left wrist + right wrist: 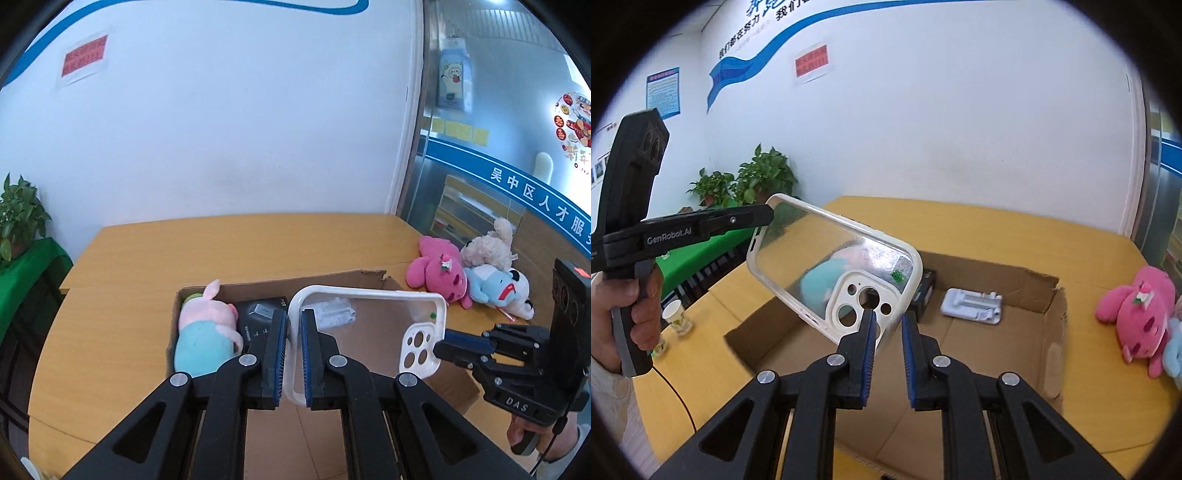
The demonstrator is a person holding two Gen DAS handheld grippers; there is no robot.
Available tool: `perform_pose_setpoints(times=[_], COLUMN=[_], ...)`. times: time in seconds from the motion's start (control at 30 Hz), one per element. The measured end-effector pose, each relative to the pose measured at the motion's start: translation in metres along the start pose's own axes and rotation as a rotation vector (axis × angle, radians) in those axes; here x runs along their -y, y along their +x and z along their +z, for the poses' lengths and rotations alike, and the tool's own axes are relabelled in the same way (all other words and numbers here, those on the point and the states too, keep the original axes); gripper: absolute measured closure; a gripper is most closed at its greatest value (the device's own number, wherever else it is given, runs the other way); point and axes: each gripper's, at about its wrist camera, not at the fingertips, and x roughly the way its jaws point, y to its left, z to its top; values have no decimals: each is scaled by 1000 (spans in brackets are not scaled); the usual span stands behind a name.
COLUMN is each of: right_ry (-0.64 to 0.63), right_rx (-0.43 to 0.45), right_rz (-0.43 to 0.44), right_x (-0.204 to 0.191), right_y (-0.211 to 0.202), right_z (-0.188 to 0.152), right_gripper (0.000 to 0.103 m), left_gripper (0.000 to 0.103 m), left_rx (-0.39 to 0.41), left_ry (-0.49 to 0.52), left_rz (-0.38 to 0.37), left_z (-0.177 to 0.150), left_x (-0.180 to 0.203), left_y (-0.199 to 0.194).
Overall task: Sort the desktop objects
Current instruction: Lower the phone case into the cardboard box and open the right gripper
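Currently the phone case (364,325), clear-backed with a white rim, is held in the air above the open cardboard box (373,277). In the left wrist view its long axis runs left to right across the centre of the frame, camera cutout at the right end. In the right wrist view it slants from upper left down to lower centre, cutout end lowest.

The left gripper (293,345) is clamped on the white rim at the case's plain end, both blue pads pressed against it. The right gripper (886,334) has its fingers parted around the rim at the cutout end; the rim sits against the left pad, and a gap shows beside the right pad.

Inside the box, a pink and teal pig plush (207,332) lies at the left wall, a black charger box (258,321) just beside it, and a clear plastic insert (971,306) toward the back. The box floor at lower right of the right wrist view is bare cardboard.

On the wooden table (229,243), at the right of both frames and apart from the box's torn wall, lie a pink plush (1137,317), a beige plush (487,247) and a blue and white plush (498,291). A paper cup (676,316) stands at the table's left edge.
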Motion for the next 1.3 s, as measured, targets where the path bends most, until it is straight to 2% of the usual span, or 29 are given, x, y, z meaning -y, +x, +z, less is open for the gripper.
perform_pose_setpoints(times=[0.1,0.2,0.37,0.5,0.67,0.83,0.93,1.0,1.3], right_ry=[25,54,85,125,133,153,147,155,172], right_rx=[-57,-110,-228,-338,-496,-648,-733,-764,-833], right_rz=[7,43,151,224,250,288,294,297,271], right_x=[20,27,11,-7,-26,-29,-31,-30,-33], right_y=[25,46,90,133,173,191,199,204,221], right_z=[12,11,-16,-42,-61,-68,-70,-69,-70], right_gripper=[89,89,89,89,89,89,89,89,87], left_gripper=[98,98,98,98,98,98,98,98,97], left_rx=[-51,-103,-200,-285,-402,-525,-593,-630,-703], left_ry=[-16,-2,-39,-31,41,72,126,147,202], left_rz=[-18,8,45,95,173,214,250,265,340], left_z=[4,-7,-40,-66,-90,-109,-119,-124,-128], left_x=[-5,-16,-53,-75,-83,-88,-86,-87,-80], left_y=[24,41,58,70,87,110,122,131,144])
